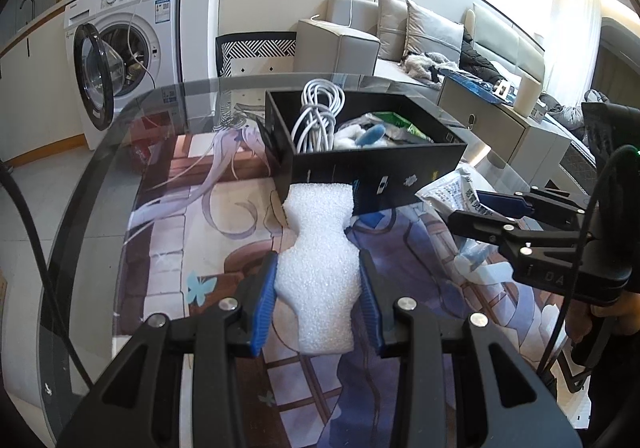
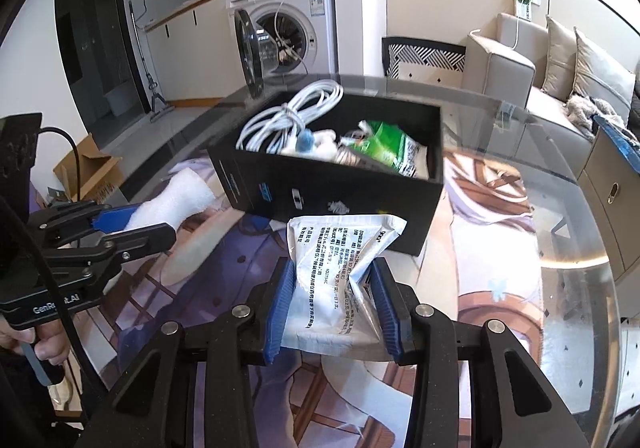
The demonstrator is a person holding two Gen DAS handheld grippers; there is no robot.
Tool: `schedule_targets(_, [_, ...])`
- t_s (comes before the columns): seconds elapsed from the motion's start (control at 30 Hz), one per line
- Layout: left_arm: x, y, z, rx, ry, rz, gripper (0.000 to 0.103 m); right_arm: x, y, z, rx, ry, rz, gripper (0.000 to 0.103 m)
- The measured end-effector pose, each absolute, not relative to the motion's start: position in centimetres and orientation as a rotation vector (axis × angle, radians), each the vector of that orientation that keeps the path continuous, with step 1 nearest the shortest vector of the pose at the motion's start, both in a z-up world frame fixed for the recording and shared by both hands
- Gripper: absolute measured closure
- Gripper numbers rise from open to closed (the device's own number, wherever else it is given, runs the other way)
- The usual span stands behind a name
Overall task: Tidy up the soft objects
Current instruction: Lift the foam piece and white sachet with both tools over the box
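Note:
My left gripper (image 1: 318, 268) is shut on a white foam sheet (image 1: 320, 248) and holds it above the table, just in front of the black box (image 1: 380, 171). My right gripper (image 2: 332, 272) is shut on a white printed packet (image 2: 336, 268), close to the box's near wall (image 2: 320, 199). The box holds a coiled white cable (image 2: 288, 115), a blue and white soft toy (image 2: 312, 141) and a green packet (image 2: 386, 143). Each gripper shows in the other's view: the right one (image 1: 472, 215) with its packet (image 1: 452, 187), the left one (image 2: 136, 228) with the foam (image 2: 176, 199).
The box stands on a round glass table (image 1: 120, 135) over an anime-print mat (image 2: 480, 207). A washing machine (image 1: 124, 43) with its door open stands behind. A grey sofa (image 1: 440, 43) and a low cabinet (image 1: 500, 123) are at the right.

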State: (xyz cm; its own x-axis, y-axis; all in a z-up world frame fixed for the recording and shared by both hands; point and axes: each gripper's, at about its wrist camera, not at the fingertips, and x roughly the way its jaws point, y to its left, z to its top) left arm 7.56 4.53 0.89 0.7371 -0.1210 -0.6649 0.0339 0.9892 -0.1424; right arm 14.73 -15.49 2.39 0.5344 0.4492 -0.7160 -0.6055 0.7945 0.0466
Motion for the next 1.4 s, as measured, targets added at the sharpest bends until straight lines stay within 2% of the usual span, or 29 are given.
schedule_targets(0.6, [8.9,3.6,4.4,-0.097,0.652,-0.088,0.066,14.0,-17.4,7.3,-0.137,0.649,0.658,0.063])
schedule_targets(1.4, [12.8,3.4,6.4,-0.108,0.606,-0.094,0.066,16.7,-16.2,8.3,-0.103,0.593,0.677,0.063])
